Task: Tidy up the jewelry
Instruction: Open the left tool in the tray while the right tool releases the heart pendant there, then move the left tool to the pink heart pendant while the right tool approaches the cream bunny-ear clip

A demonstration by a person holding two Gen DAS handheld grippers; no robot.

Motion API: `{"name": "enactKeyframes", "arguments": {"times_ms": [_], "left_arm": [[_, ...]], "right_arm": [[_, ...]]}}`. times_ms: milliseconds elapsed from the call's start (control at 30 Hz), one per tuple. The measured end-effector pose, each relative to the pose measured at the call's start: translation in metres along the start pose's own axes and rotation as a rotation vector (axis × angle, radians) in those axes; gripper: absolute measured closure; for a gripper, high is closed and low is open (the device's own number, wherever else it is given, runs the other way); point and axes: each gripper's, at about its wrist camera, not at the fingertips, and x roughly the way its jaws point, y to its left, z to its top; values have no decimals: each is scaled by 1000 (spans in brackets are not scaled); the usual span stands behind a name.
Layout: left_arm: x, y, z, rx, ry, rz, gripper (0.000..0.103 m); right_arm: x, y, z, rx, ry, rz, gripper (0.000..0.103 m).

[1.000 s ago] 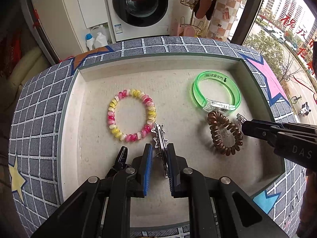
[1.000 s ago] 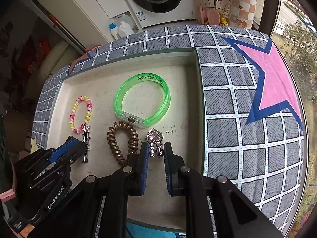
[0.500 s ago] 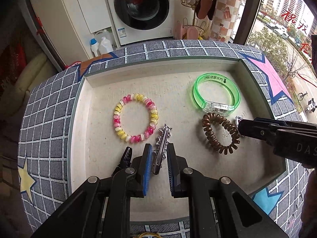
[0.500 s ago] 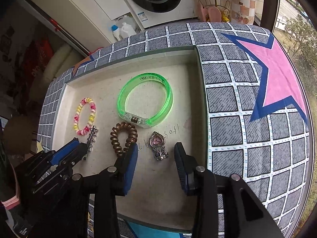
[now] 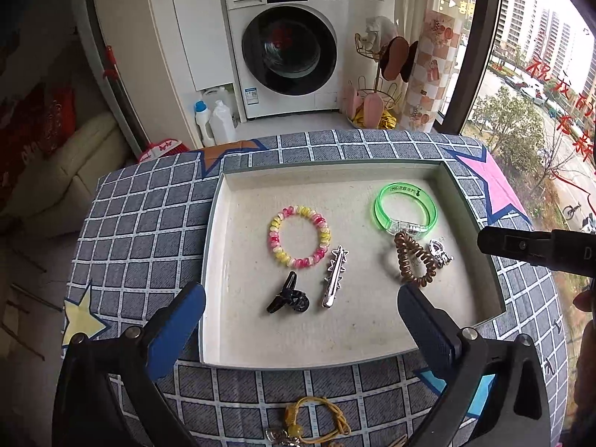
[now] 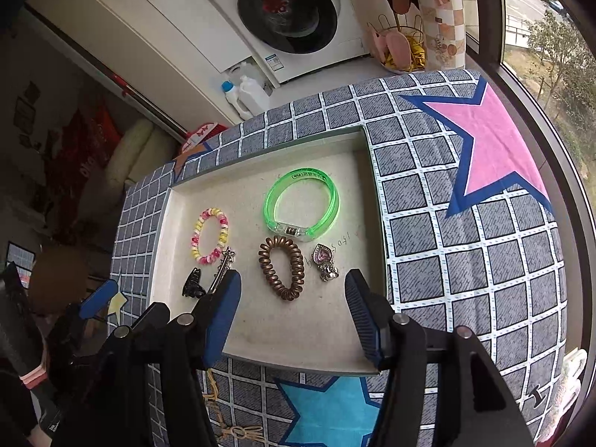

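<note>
So both claws have just let go. A second ago the left claw [image 5: 298, 320] was pinched shut on the silver star clip [image 5: 334, 278] and the right claw [image 6: 292, 309] was clamped on the heart pendant [image 6: 325, 266]; now both pieces lie flat in the tray [image 5: 327, 175] and nothing sits between either pair of pads. The left one is spread as wide as it goes, the right one is about half open and its jaws are still opening. Both have pulled up and back, so more of the room shows.

My read: those two placements are done. The tray now holds the pink-and-yellow bracelet [image 5: 299, 236], the black claw clip [image 5: 287, 296] just beside the star clip, the green bangle [image 5: 405, 206], the brown coil hair tie [image 5: 414, 260] touching the bangle's clasp, and the pendant right next to the coil.

Not finished though. A yellow cord piece [image 5: 316, 419] with some metal bits lies on the counter [image 5: 149, 231] outside the tray's near edge, probably next, though I can't really tell what it is.

Room-wise: grey grid cloth with coloured stars, a washing machine [image 5: 285, 48] behind, detergent bottles [image 5: 214, 121] on the floor, a window on the right.
</note>
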Motion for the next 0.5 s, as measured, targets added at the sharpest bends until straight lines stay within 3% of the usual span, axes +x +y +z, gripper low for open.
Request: {"name": "enactKeyframes", "arguments": {"times_ms": [200,400,433,500], "left_arm": [[-22,27,-28,-26,21,41,0],[-27,54,-64,-44,73,95,0],[-28,58,-71,-48,84,100,0],[-27,64,-83,-54,104,107,0]], "right_arm": [[-16,11,-20,10,-3,27,23],[-26,25,-44,-10,12,42,19],[-27,27,-49,-14,18,46,10],[-27,32,-58,-24,21,48,10]]}}
